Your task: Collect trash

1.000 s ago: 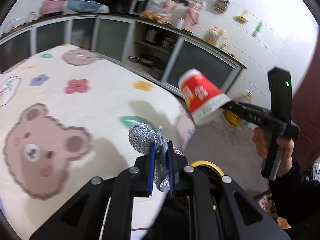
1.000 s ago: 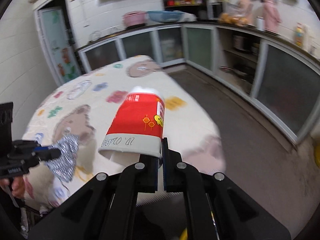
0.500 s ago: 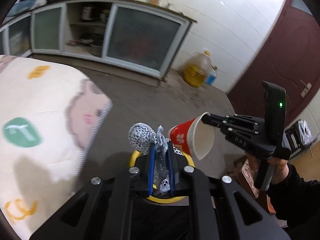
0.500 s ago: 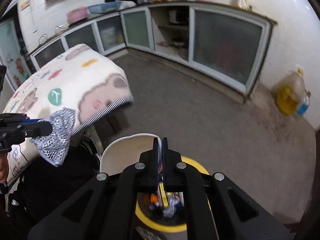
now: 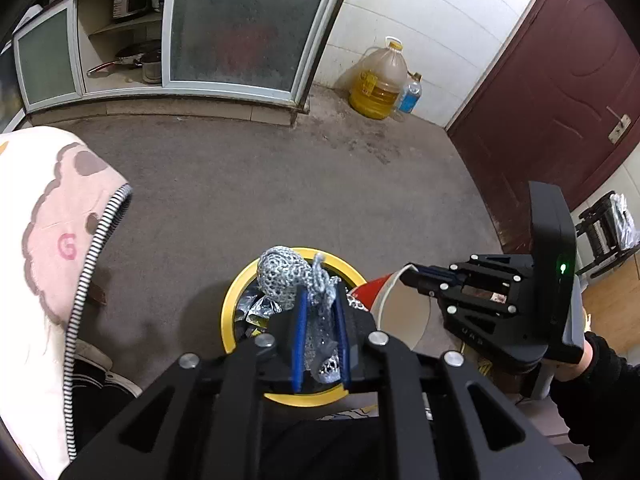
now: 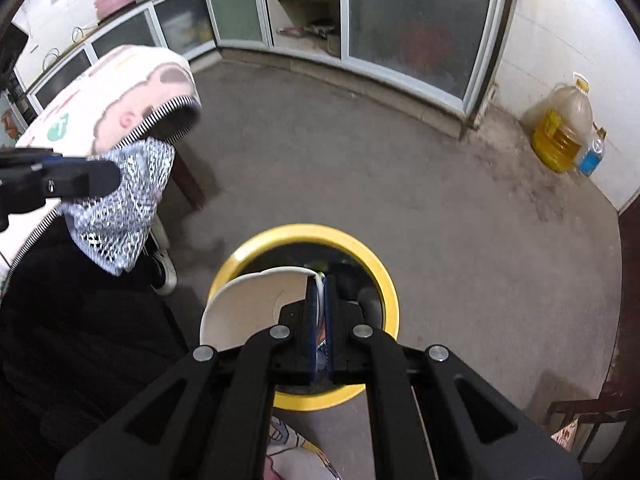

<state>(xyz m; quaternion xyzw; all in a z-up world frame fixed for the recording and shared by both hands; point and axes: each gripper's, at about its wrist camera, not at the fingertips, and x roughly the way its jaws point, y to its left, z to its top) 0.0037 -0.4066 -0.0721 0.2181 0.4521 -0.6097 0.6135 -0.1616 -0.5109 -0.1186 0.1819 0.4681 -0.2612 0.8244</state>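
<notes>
A yellow-rimmed trash bin [image 5: 236, 292] [image 6: 384, 280] stands on the grey floor with wrappers inside. My left gripper [image 5: 320, 300] is shut on a crumpled silver patterned wrapper [image 5: 284, 276] and holds it over the bin's mouth. In the right wrist view the same silver wrapper [image 6: 120, 204] hangs at the left, off to the side of the bin. My right gripper [image 6: 319, 284] is shut on the rim of a red and white paper cup [image 6: 248, 308] [image 5: 396, 308], which lies on its side above the bin's edge.
The table's bear-print cloth [image 5: 44, 240] [image 6: 108, 100] hangs at the left. Glass-fronted cabinets [image 5: 240, 36] line the far wall. A yellow oil jug [image 5: 378, 84] and a small blue bottle [image 5: 410, 96] stand in the corner beside a dark red door [image 5: 560, 92]. A person's dark trousers and shoe [image 6: 164, 272] are near the bin.
Both grippers swung away from the table and down, from over the cloth to over the yellow bin. The cup and the silver wrapper stayed gripped.
</notes>
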